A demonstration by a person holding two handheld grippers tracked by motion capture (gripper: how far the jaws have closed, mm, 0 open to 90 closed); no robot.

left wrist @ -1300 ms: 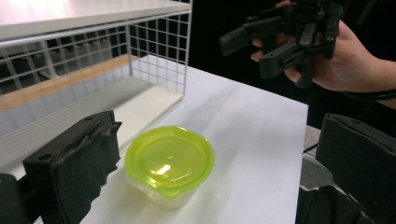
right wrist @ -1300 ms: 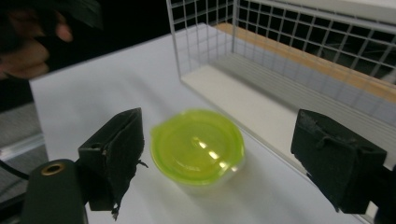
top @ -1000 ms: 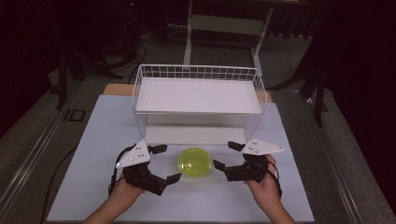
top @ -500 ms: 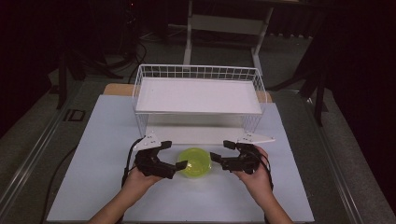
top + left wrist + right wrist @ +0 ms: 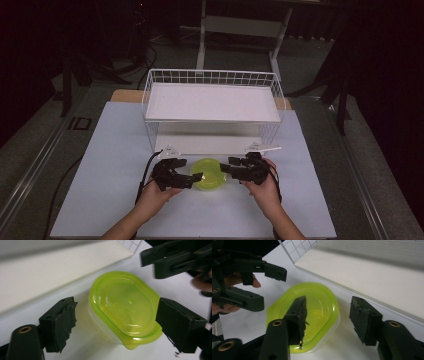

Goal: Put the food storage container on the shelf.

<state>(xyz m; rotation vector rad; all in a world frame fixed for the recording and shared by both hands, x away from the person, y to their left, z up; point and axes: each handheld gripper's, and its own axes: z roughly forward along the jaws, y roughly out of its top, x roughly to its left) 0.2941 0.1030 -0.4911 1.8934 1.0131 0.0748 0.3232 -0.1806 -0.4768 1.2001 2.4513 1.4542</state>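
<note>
A small clear tub with a yellow-green lid [image 5: 209, 174] sits on the white table cover, just in front of the wire rack. My left gripper [image 5: 190, 170] is at the tub's left side and is open. In the left gripper view its pads [image 5: 58, 322] stand on either side of the tub [image 5: 122, 307], apart from it. My right gripper [image 5: 228, 168] is open at the tub's right side. In the right gripper view one pad [image 5: 298, 313] hangs over the lid [image 5: 317, 305] and the other stands past the tub's edge. Each hand holds its gripper from below.
A white wire rack [image 5: 212, 100] with a flat shelf stands right behind the tub, with a white board [image 5: 210, 140] lying under it. The white table cover [image 5: 100, 165] spreads left and right. Dark floor and frame legs lie beyond the table.
Both grippers have moved forward and swung inward, so their jaws now reach the tub from either side. The tub has stayed put.
</note>
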